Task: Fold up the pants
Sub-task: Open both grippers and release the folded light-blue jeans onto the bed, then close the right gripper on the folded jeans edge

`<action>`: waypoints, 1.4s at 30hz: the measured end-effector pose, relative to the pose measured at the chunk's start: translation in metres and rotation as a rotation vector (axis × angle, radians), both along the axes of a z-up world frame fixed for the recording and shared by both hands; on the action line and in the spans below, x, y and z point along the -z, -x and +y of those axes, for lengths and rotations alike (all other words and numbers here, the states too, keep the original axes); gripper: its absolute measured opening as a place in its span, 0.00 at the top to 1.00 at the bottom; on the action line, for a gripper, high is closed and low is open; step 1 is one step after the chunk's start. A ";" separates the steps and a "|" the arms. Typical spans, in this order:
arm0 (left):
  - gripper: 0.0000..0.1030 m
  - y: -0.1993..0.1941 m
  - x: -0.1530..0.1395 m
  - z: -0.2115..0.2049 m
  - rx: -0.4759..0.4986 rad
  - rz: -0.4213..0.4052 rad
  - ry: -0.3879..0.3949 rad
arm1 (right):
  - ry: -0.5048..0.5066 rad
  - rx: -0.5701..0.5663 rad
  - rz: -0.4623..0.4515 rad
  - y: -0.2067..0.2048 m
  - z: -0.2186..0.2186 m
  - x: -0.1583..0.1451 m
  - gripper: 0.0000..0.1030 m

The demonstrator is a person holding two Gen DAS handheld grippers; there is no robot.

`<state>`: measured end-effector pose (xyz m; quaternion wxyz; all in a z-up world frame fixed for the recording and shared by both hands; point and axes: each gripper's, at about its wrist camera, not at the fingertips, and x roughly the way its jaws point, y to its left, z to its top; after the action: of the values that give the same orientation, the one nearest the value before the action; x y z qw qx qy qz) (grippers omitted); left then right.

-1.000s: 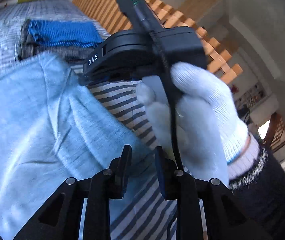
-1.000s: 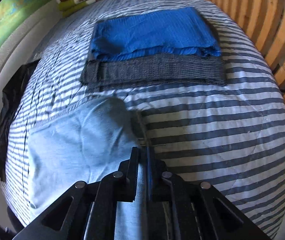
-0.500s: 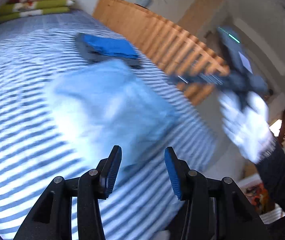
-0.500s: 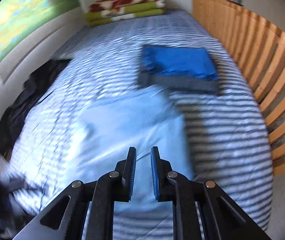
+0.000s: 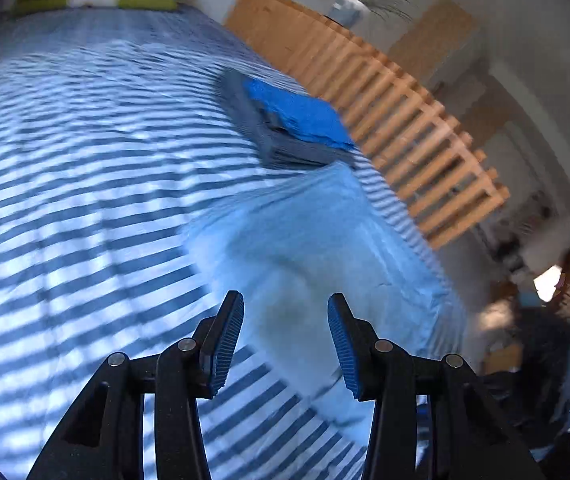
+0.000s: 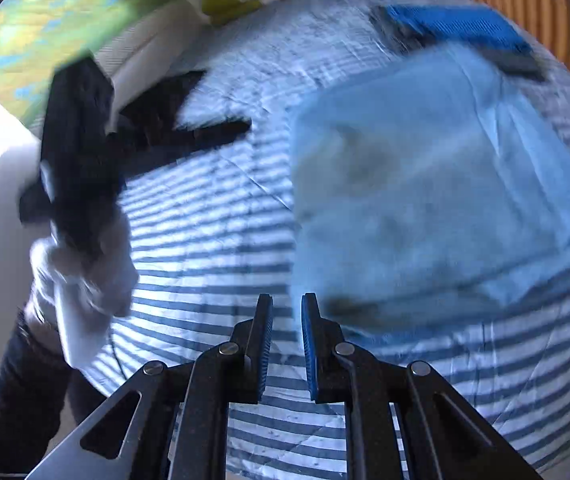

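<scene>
- I see one striped bed (image 5: 85, 168).
- One light-blue folded pants (image 5: 317, 240) lies on it, at 12 o'clock from my grippers.
- Two folded items, blue on grey, form one stack (image 5: 285, 124) beyond.
- Left gripper (image 5: 285, 336) spread, empty; right gripper (image 6: 287, 340) narrowly parted, empty.

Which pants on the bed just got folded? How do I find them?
Look at the striped bed with the wooden slat rail along one side. Near that rail sits a folded stack, bright blue cloth on a grey piece. The pants are the pale light blue bundle lying next to that stack, much lighter than the blue cloth.
</scene>
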<state>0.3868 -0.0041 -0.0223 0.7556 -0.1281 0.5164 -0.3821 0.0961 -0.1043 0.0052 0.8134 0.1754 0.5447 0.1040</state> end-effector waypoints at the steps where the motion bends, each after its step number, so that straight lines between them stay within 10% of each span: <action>1: 0.55 -0.005 0.006 -0.008 0.014 0.005 -0.013 | 0.029 0.026 0.021 0.000 -0.002 0.009 0.87; 4: 0.55 -0.024 0.032 -0.013 -0.038 0.005 -0.124 | 0.005 0.106 0.117 0.006 -0.018 0.035 0.87; 14: 0.55 -0.031 0.045 -0.010 -0.012 0.073 -0.021 | -0.079 0.123 0.073 0.011 0.004 0.012 0.87; 26: 0.59 -0.041 0.050 -0.025 0.005 0.071 -0.063 | 0.016 0.111 0.083 -0.012 0.027 0.027 1.00; 42: 0.68 -0.053 0.059 -0.024 -0.017 0.059 -0.119 | -0.077 0.152 0.096 0.003 0.002 0.020 0.87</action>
<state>0.4395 -0.0279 -0.0810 0.7495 -0.0986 0.5592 -0.3404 0.0928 -0.1020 -0.0149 0.7847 0.2521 0.5637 0.0545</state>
